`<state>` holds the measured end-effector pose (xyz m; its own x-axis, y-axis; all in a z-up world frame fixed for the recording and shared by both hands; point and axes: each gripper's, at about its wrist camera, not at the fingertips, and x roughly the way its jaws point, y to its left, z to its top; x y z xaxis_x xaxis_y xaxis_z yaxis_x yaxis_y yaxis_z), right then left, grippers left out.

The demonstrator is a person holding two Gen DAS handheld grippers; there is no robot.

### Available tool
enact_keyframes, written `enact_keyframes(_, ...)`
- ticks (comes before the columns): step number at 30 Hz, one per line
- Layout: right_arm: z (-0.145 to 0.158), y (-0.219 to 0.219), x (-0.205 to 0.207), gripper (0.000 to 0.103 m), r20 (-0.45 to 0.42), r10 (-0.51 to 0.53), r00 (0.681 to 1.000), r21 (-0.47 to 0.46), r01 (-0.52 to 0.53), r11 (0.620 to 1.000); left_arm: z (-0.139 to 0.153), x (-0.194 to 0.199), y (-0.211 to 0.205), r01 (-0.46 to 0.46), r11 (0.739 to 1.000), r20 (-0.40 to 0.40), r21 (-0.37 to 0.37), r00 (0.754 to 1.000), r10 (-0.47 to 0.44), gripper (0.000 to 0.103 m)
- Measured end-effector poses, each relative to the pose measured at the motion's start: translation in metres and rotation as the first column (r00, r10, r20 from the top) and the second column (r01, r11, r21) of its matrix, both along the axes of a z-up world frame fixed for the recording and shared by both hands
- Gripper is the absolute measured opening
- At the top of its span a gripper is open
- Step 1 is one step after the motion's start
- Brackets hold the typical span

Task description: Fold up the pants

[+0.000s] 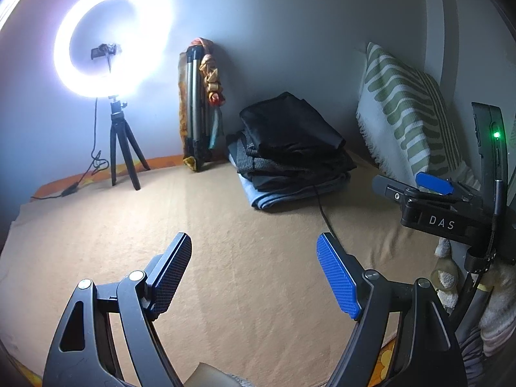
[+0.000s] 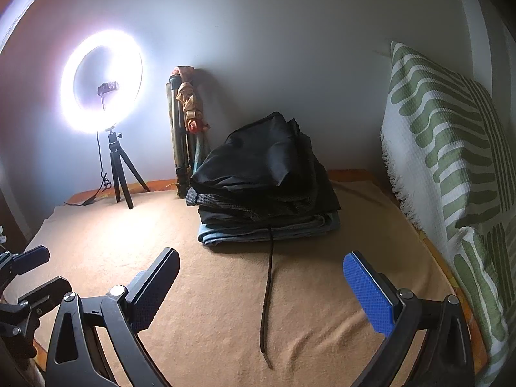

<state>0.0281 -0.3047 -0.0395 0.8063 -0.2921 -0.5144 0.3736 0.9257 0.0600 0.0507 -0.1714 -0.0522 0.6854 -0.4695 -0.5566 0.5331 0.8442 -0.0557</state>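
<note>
Both grippers hover low over the tan blanket (image 2: 225,306) that covers the bed, pointing toward the far wall. Left gripper (image 1: 254,271): jaws spread wide, nothing between them, only bare blanket below. Right gripper (image 2: 261,290): jaws likewise wide apart and empty. In the left wrist view the right gripper appears at the right edge, beside and slightly ahead of the left one; in the right wrist view the left gripper shows at the lower left edge.

The pants are judged to be in the stack of clothes (image 2: 264,187) at the back of the bed, near the wall. The stack sits well apart from both grippers. A shiny black garment lies on top, dark greyish layers under it, a light blue piece at the bottom. Which layers are pants cannot be told. A dark cord (image 2: 267,290) trails from the stack's front edge across the blanket toward the right gripper, probably a drawstring.

The middle of the blanket is bare, presumably kept as the folding area, with the stack parked at the back out of the way. The wide jaws suit a reach for a garment; no fold looks begun.

Around the edges: a lit ring lamp (image 1: 113,38) on a small tripod (image 1: 124,148) at back left, likely there to light the bed; a folded tripod (image 1: 195,106) with patterned cloth leaning on the wall; a green-and-white pillow (image 2: 451,148) upright on the right.

Risk: the loose cord may snag or drag when the stack is lifted.
</note>
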Motion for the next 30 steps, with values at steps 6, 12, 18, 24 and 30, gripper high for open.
enact_keyframes(6,-0.0002,0.0009,0.0019,0.103,-0.003,0.003,1.000,0.001,-0.003,1.000,-0.0013,0.0013,0.0019,-0.011,1.000,-0.014,-0.002,1.000,0.011,0.080)
enact_keyframes(12,-0.0007,0.0014,0.0031,0.103,-0.001,0.007,1.000,0.004,-0.007,1.000,0.0001,0.0005,0.0025,-0.015,1.000,-0.011,-0.005,1.000,0.014,0.080)
enact_keyframes(18,-0.0017,0.0064,0.0049,0.103,-0.005,0.016,1.000,0.000,-0.016,1.000,0.0021,-0.0012,0.0039,-0.017,1.000,-0.004,-0.009,1.000,0.017,0.080)
enact_keyframes(24,-0.0010,0.0082,0.0040,0.103,-0.003,0.016,1.000,-0.001,-0.016,1.000,0.0032,-0.0022,0.0044,-0.021,1.000,0.000,-0.008,1.000,0.021,0.080)
enact_keyframes(30,-0.0010,0.0087,0.0040,0.103,-0.002,0.018,1.000,-0.001,-0.018,1.000,0.0032,-0.0026,0.0035,-0.023,1.000,0.005,-0.006,1.000,0.023,0.080)
